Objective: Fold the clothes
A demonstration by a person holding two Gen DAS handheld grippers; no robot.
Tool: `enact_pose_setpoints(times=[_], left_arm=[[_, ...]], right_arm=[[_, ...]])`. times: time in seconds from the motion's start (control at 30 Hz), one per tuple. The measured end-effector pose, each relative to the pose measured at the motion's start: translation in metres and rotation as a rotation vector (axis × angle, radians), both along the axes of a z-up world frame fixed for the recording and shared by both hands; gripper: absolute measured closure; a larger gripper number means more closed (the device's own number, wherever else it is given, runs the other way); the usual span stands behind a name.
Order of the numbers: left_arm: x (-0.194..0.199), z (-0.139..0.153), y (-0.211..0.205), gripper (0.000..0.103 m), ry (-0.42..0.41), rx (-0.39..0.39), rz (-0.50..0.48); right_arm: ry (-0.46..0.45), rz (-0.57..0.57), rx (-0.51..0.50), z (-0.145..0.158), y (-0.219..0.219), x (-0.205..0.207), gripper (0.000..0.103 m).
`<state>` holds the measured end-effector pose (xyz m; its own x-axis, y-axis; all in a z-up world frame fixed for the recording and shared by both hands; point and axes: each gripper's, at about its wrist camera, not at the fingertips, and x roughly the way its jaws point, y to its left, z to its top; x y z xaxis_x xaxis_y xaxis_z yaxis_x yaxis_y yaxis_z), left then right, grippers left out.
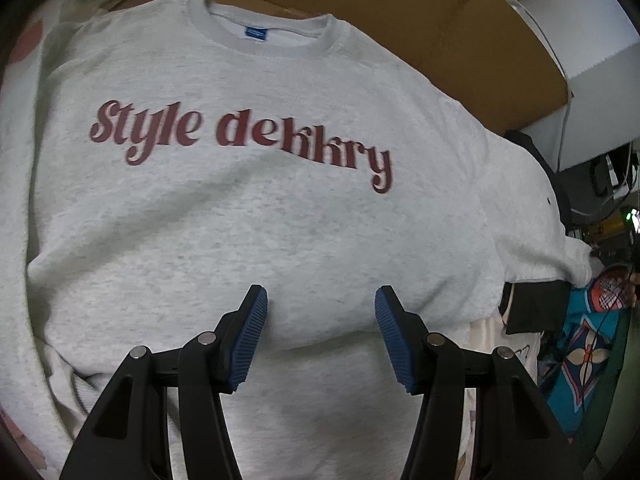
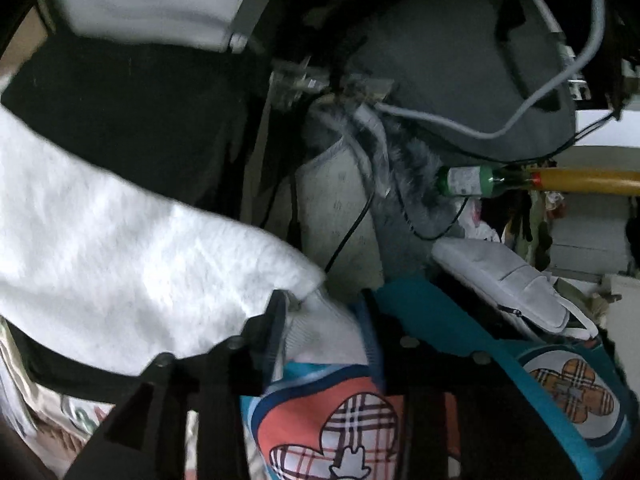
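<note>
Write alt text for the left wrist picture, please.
A light grey sweatshirt printed with dark red script lies spread face up, neckline away from the camera. The left tool hovers open over its lower front, blue pads apart, gripping nothing.

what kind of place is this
Probably a cluttered bedroom or home workroom: a sweatshirt spread on patterned bedding, cardboard behind it, and cables and bags piled nearby.
</note>
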<state>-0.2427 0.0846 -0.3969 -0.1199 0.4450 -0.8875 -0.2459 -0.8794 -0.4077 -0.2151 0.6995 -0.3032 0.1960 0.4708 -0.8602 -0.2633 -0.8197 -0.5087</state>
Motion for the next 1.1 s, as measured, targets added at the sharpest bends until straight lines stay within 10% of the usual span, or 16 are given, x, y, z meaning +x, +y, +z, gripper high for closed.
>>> enact_pose_setpoints(times=[0.4, 1.1], left_arm=[[0.017, 0.026, 0.073, 0.046, 0.076, 0.034, -0.266], [-0.033, 0.079, 0.241, 0.046, 0.324, 0.068, -0.745]], right_arm=[[0.305, 0.063, -0.075, 0.062, -0.049, 0.019, 0.055], [0.656, -0.124, -0.282, 0.001, -0.097, 0.108, 0.055]])
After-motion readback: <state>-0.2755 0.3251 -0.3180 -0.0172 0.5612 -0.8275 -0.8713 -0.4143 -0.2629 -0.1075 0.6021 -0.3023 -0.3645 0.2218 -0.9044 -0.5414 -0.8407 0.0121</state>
